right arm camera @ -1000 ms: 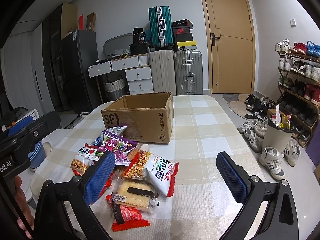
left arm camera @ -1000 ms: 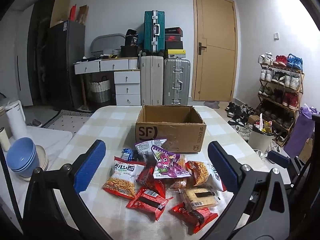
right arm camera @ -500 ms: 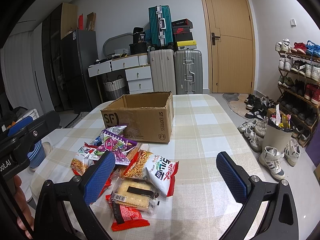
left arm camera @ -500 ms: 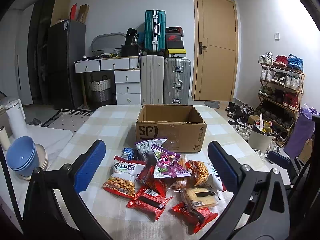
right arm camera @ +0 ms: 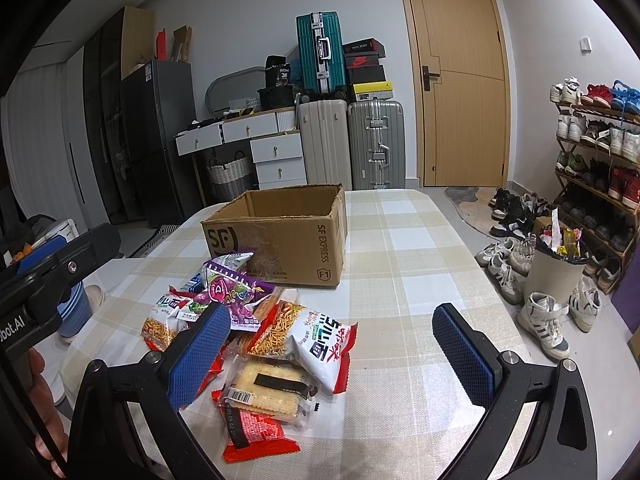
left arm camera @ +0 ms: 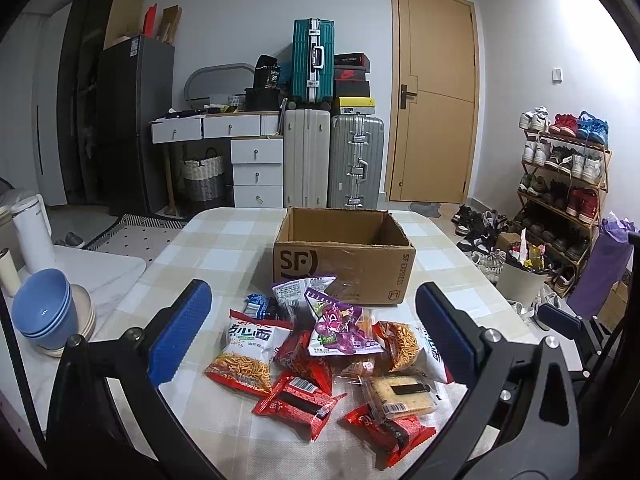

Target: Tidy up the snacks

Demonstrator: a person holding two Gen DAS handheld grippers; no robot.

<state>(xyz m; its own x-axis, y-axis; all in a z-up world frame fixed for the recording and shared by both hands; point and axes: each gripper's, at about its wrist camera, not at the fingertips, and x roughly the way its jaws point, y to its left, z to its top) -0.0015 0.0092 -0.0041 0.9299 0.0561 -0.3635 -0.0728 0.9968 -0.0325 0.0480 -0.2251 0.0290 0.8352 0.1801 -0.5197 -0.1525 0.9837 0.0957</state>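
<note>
A pile of snack packets lies on the checked table: a purple packet (left arm camera: pixel 340 330) on top, a noodle bag (left arm camera: pixel 248 354) at the left, red bars (left arm camera: pixel 294 400) and a cracker pack (left arm camera: pixel 400 394) in front. An open, empty SF cardboard box (left arm camera: pixel 344 268) stands just behind the pile; it also shows in the right wrist view (right arm camera: pixel 280 240). My left gripper (left arm camera: pixel 312 336) is open and empty, held above the pile. My right gripper (right arm camera: pixel 332 354) is open and empty, to the right of the pile, its left finger over the cracker pack (right arm camera: pixel 268 390).
Blue bowls (left arm camera: pixel 44 312) and a white kettle (left arm camera: pixel 32 232) stand on a side counter at the left. Suitcases (left arm camera: pixel 332 160), drawers and a door are behind the table. A shoe rack (right arm camera: pixel 596 160), a bin (right arm camera: pixel 554 268) and shoes are on the floor at the right.
</note>
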